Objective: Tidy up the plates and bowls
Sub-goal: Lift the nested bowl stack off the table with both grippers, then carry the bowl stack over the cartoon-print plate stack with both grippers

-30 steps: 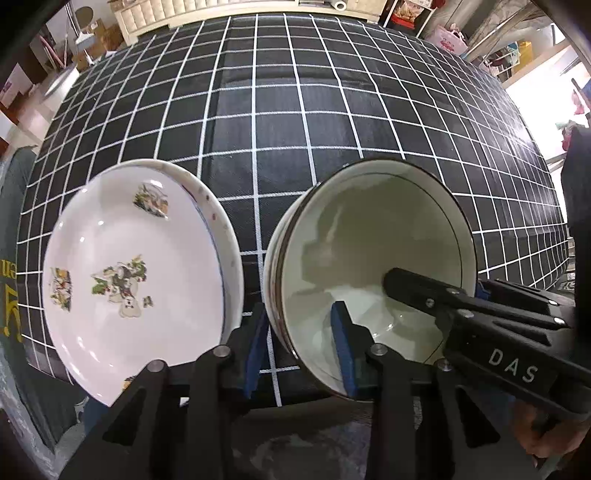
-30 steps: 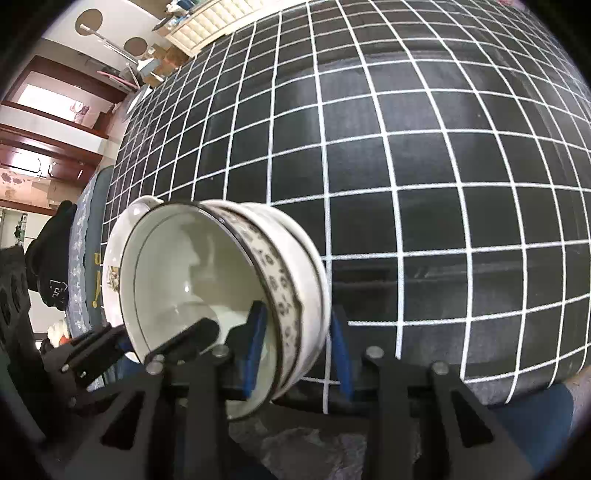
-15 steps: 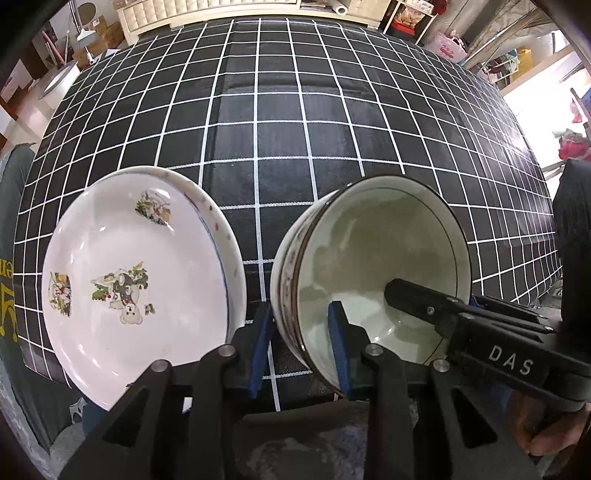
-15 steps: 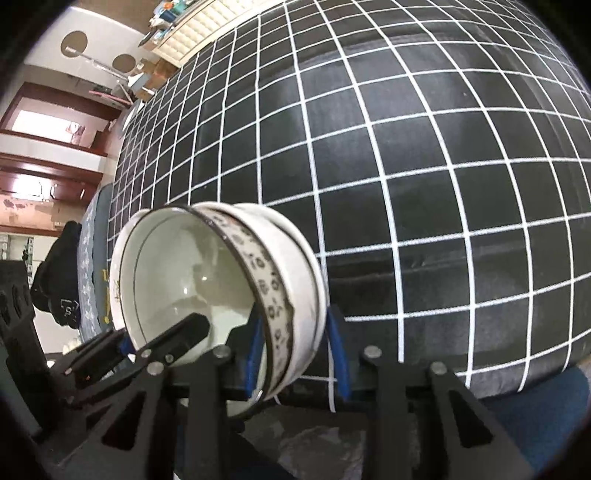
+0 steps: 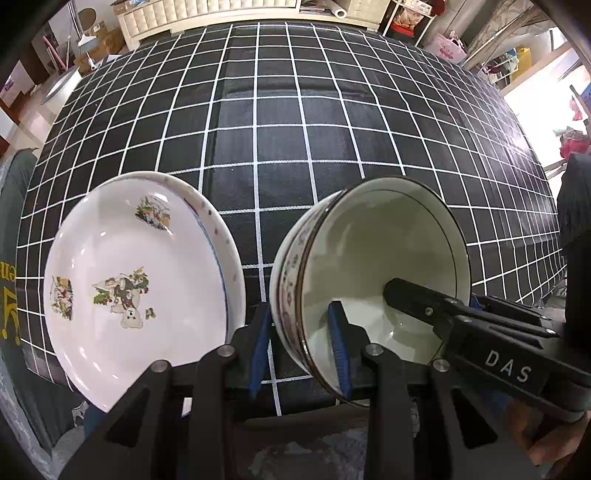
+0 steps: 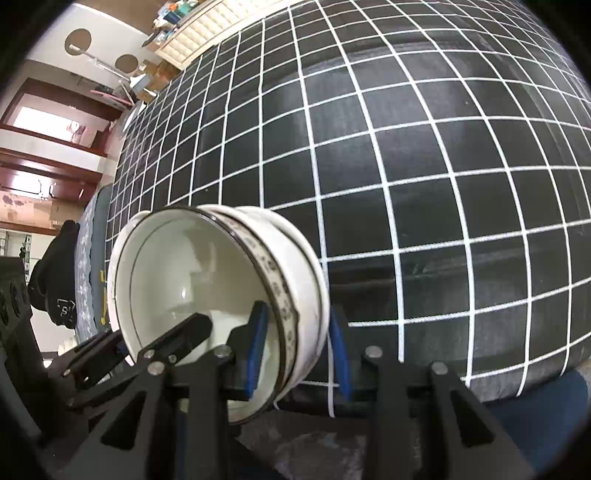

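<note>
Two nested white bowls with a dark patterned band are held tilted above the near table edge. My left gripper is shut on their left rim. My right gripper is shut on their right rim; it shows in the left wrist view as a black body marked DAS. The bowls fill the lower left of the right wrist view. A stack of white plates with cartoon prints sits to the left of the bowls, its lower edge behind my left finger.
The table has a black cloth with a white grid, and it stretches far back. A cream bench stands beyond the far edge. A dark blue-grey chair stands at the table's left side.
The bowls have tilted more and risen slightly in both grippers. The camera has drawn back a little, showing more table. The plates have not moved.
</note>
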Demonstrator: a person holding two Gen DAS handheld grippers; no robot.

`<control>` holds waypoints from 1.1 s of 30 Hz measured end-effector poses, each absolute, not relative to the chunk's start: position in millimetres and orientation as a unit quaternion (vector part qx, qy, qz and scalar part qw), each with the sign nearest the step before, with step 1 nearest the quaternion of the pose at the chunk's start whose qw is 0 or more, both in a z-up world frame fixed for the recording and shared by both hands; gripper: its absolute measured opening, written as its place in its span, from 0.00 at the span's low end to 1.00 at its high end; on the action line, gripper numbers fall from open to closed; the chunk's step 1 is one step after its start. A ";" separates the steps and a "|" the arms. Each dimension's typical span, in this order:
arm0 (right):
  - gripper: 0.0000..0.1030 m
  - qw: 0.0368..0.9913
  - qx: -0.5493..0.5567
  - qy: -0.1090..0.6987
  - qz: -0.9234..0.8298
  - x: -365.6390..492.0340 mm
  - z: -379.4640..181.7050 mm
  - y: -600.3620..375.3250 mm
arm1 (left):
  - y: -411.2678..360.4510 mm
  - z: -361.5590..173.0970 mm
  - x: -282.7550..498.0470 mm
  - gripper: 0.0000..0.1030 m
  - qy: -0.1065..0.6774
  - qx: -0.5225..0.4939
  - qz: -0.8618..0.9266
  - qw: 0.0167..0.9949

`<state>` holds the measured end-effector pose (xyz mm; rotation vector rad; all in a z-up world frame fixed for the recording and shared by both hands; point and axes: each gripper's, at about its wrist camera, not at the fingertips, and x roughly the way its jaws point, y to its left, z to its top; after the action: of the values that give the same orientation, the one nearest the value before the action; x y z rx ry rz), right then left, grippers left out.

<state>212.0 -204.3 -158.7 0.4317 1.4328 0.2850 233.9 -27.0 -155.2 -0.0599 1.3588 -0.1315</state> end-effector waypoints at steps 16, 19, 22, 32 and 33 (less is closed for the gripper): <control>0.33 0.747 0.188 0.620 0.149 225.4 -102.8 -174.2 | -1.3 -86.8 224.0 0.28 0.590 -0.042 -0.044 0.805; 0.33 0.749 0.181 0.616 0.162 231.2 -94.2 -155.6 | 20.1 -77.3 223.9 0.28 0.585 -0.048 -0.032 0.809; 0.33 0.748 0.175 0.616 0.177 237.5 -89.9 -133.6 | 41.4 -67.8 221.8 0.28 0.581 -0.052 -0.016 0.812; 0.33 0.729 0.148 0.634 0.213 251.4 -104.2 -61.5 | 103.8 -73.4 215.7 0.28 0.588 -0.078 0.032 0.805; 0.33 0.727 0.146 0.636 0.214 252.1 -106.4 -58.1 | 106.1 -76.0 215.5 0.28 0.590 -0.080 0.033 0.803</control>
<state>252.1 -58.1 -106.4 0.3219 1.4014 0.4722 215.5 106.1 -76.0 -0.1721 1.2631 0.0712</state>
